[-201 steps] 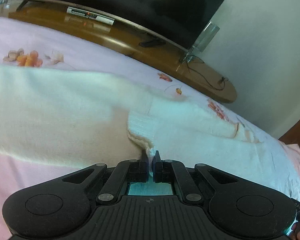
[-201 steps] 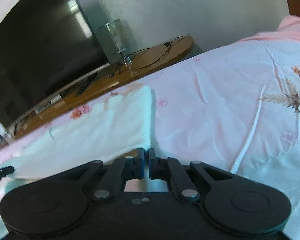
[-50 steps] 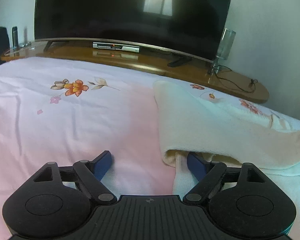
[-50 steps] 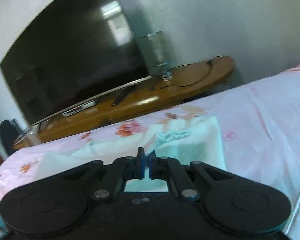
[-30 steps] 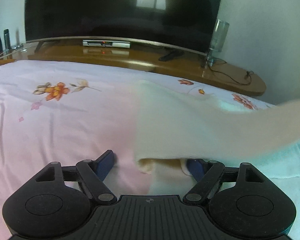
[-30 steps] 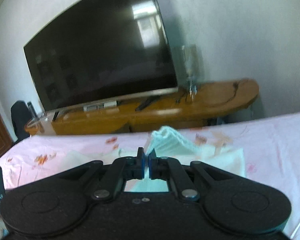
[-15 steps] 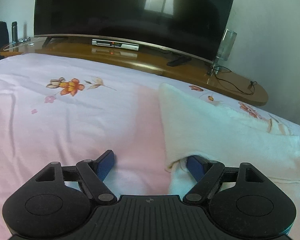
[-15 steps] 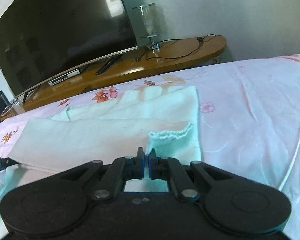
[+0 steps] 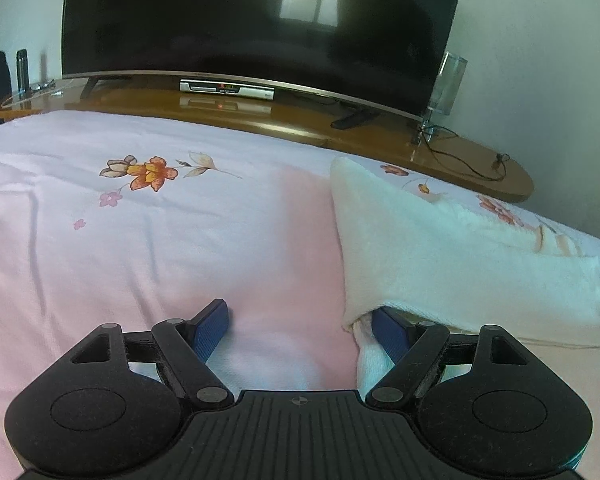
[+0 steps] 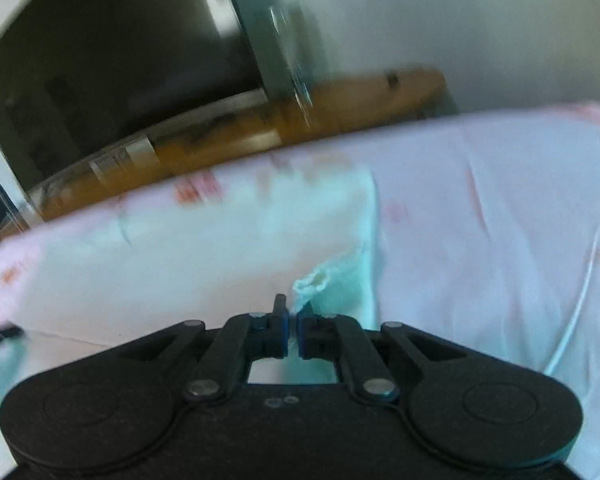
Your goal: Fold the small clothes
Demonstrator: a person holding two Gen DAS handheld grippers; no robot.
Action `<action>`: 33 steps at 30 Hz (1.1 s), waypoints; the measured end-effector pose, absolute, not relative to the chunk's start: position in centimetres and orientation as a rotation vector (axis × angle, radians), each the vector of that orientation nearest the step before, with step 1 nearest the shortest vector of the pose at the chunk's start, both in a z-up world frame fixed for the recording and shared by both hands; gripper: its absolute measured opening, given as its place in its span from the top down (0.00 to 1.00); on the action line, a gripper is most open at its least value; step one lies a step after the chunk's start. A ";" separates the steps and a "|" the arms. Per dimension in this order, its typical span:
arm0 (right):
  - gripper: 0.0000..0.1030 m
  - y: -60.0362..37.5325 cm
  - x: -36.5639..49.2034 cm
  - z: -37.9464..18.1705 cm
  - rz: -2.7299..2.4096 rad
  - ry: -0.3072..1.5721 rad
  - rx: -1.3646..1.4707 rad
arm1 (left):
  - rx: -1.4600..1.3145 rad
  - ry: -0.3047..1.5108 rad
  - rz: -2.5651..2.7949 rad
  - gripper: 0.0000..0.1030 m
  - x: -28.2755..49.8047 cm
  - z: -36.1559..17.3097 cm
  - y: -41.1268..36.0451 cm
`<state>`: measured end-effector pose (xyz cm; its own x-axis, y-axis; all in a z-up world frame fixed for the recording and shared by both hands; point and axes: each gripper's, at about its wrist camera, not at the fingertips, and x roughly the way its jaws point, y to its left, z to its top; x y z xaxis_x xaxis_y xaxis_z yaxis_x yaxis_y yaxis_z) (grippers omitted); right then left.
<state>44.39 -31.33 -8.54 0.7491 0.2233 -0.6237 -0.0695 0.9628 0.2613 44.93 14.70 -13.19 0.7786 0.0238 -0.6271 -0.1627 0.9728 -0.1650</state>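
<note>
Our left claw stays spread wide at lower frame, its right finger tucked under the white garment lying on the bed. Our right claw, blurred, seems still pinched on the cuff, now lower.

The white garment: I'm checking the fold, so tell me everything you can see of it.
The white garment looks like soft knit, lying folded in layers on the pink floral bedsheet. Its near folded edge drapes over one finger of the open left gripper. The right gripper, nearly shut, seems to pinch a frilly edge; blur hides detail.
</note>
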 end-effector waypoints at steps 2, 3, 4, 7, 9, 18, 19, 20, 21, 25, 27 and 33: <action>0.95 -31.3 44.4 -8.4 0.155 0.709 0.231 | -0.212 0.672 0.098 0.23 44.7 -13.2 14.8; 0.94 -31.2 44.4 -8.4 0.155 0.710 0.223 | -0.202 0.676 0.096 0.23 44.6 -13.1 14.8; 0.94 -31.2 44.3 -8.3 0.159 0.711 0.216 | -0.180 0.682 0.098 0.23 44.2 -13.1 14.9; 0.84 -32.0 43.1 -7.7 0.124 0.682 0.208 | -0.129 0.690 0.131 0.23 42.0 -12.3 16.0; 0.81 -33.0 41.8 -6.8 0.067 0.630 0.190 | -0.152 0.643 0.122 0.23 41.2 -11.3 16.5; 0.86 -28.3 44.8 -7.7 0.119 0.613 0.067 | -0.124 0.736 -0.092 0.22 48.6 -12.2 9.0; 0.86 -28.3 45.4 -9.0 0.089 0.669 0.057 | -0.064 0.700 -0.102 0.22 48.2 -12.3 8.6; 0.86 -28.4 45.1 -9.1 0.095 0.638 0.066 | -0.050 0.713 -0.104 0.22 48.2 -11.9 8.6; 0.86 -28.2 45.2 -8.9 0.100 0.647 0.041 | -0.046 0.705 -0.106 0.22 48.1 -11.3 8.6; 0.83 -28.4 45.2 -7.1 0.108 0.563 0.029 | -0.058 0.555 -0.125 0.22 49.4 -8.2 8.6; 0.82 -28.5 46.4 -7.1 0.085 0.553 0.052 | -0.076 0.543 -0.135 0.22 51.5 -7.7 8.3; 0.82 -28.3 48.6 -9.6 0.074 0.600 0.029 | -0.040 0.690 -0.094 0.18 57.2 -12.9 8.6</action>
<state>48.60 -28.28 -9.62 0.8230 0.0775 -0.5627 -0.0608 0.9970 0.0485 57.20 8.61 -12.93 0.7673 -0.1000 -0.6334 0.0733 0.9950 -0.0684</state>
